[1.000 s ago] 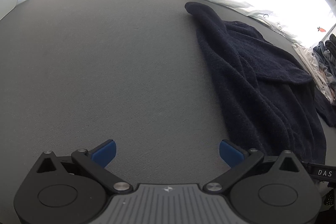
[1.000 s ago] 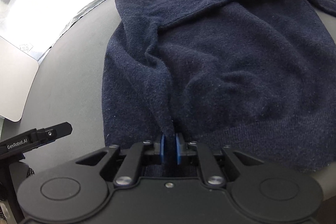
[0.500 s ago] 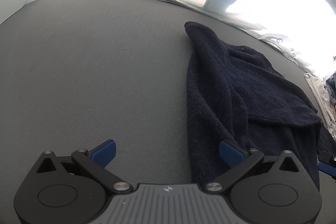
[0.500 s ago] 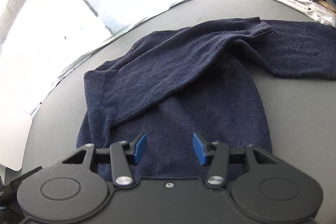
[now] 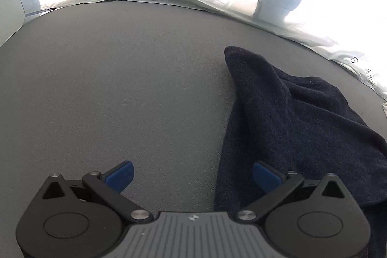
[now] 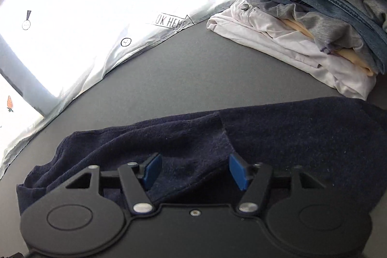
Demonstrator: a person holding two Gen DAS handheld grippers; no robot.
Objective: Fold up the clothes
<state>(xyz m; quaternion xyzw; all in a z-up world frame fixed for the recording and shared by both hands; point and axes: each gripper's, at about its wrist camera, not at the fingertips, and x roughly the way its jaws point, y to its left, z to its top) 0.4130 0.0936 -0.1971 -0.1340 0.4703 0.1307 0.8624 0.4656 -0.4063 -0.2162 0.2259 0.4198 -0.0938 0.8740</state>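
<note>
Grey tabletop (image 5: 108, 88) carries the navy sweater (image 6: 290, 137), running crosswise under the right gripper (image 6: 194, 171), whose empty jaws are opening; the left gripper (image 5: 192, 175), spread wide and empty, straddles its edge.

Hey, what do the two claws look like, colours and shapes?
Left claw: black linkage arms with silver pivot screws, round black housings, a ribbed grey centre plate, blue fingertip pads. Right claw: the same black build and blue pads, but with a black centre plate.
</note>
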